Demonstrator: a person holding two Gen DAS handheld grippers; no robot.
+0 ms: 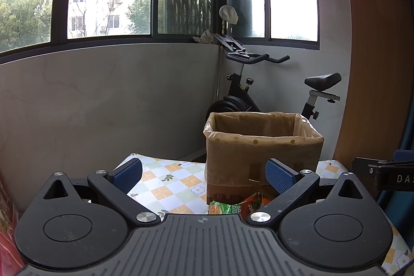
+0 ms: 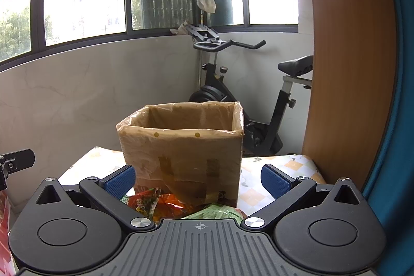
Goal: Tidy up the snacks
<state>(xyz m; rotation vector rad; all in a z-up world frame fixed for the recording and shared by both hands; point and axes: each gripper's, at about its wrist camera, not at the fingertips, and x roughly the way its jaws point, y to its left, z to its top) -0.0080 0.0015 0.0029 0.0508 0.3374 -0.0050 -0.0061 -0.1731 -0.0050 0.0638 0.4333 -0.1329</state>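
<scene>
Balcony corner, grey wall, windows across the top of both frames; exercise bike point(image 2: 248, 100) at right of centre. Checked tablecloth point(image 1: 165, 188) covers the table.

One cardboard box point(image 2: 181, 154) stands upright on the cloth, lined with a clear plastic bag point(image 2: 239, 118) folded over the rim, mouth open upward. Contents cannot be seen (view is below the rim).

Snack packets lie at the box's near foot, low centre of frame: one orange packet point(image 2: 168, 206), one green packet point(image 2: 217, 211), touching, crumpled; long axes unclear.

Left gripper point(image 1: 204, 177): jaws spread wide, holding nothing, green packet partly showing between them. Right gripper point(image 2: 198, 180): likewise spread, nothing held, above the packets.
</scene>
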